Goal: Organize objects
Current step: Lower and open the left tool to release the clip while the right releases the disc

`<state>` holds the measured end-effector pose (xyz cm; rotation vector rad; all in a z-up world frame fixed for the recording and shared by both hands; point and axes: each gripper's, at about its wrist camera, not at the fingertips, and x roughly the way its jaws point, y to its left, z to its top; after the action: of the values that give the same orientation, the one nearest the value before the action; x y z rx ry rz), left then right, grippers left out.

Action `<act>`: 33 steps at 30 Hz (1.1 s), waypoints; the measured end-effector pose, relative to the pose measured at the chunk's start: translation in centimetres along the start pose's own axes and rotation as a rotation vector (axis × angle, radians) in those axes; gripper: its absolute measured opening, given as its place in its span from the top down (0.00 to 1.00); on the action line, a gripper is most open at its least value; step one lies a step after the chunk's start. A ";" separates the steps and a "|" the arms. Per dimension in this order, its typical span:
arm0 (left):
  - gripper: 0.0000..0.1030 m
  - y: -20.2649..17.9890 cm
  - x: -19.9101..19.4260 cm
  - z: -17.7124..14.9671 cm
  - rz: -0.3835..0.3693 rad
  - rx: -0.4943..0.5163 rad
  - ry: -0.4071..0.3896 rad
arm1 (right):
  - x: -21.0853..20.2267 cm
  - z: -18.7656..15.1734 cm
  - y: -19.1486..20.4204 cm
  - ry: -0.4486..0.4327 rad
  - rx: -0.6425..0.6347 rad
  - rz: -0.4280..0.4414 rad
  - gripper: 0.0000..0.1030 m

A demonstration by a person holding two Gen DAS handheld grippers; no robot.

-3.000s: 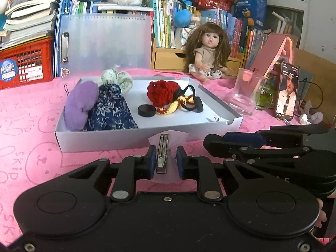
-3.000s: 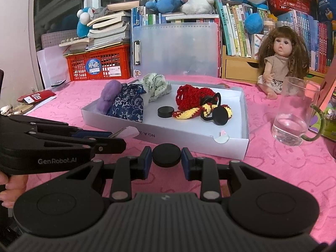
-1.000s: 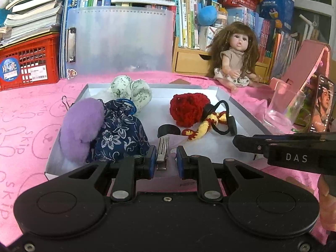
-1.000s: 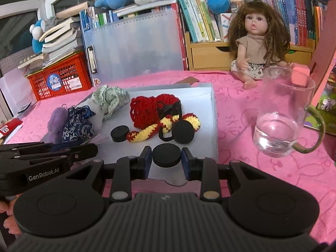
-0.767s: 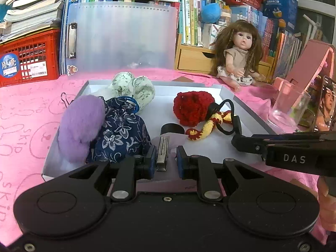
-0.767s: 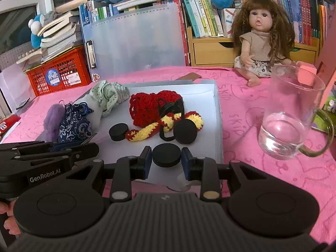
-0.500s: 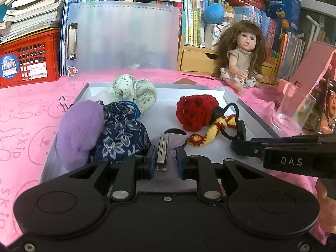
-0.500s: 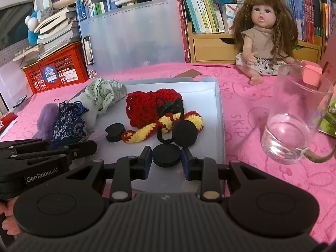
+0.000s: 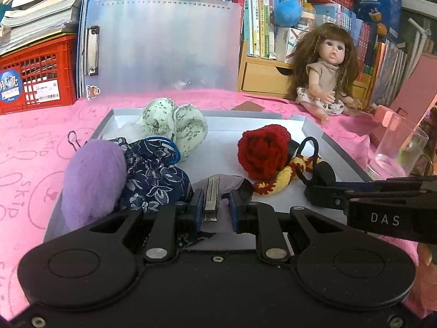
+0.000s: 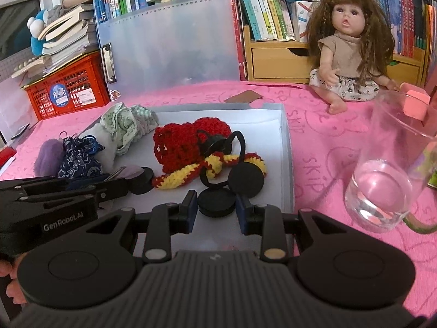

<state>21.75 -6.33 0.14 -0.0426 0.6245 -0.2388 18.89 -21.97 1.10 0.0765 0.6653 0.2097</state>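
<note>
Your work surface is a table covered with a pink printed cloth. Directly on it you find a shallow white tray at centre, a glass mug holding water to the tray's right, and a seated doll behind the mug. At the rear you see a red crate at left, an upright translucent clipboard folder beside it, and a wooden drawer unit.

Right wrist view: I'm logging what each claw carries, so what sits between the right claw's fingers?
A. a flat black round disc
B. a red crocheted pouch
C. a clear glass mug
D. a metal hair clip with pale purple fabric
A. The right claw has its two fingers on either side of a flat black round disc, low over the shallow white cardboard tray; the metal clip is with the left claw.
</note>
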 end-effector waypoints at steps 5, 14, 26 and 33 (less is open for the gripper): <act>0.82 -0.1 0.0 -0.1 0.005 0.004 0.002 | 0.0 0.0 0.1 0.001 -0.002 0.001 0.66; 0.80 -0.2 0.0 -0.1 0.008 0.010 0.006 | -0.1 -0.1 0.1 -0.001 -0.004 0.004 0.65; 0.78 -0.2 -0.1 -0.2 0.001 0.008 0.009 | -0.4 -0.3 0.2 -0.015 0.008 0.004 0.47; 0.67 -0.3 -1.3 -0.2 -0.028 0.012 0.003 | -1.4 -0.3 0.6 -0.046 -0.018 -0.001 0.43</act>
<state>20.56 -6.32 0.74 -0.0396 0.6263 -0.2696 17.56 -21.65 1.80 0.0633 0.6175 0.2128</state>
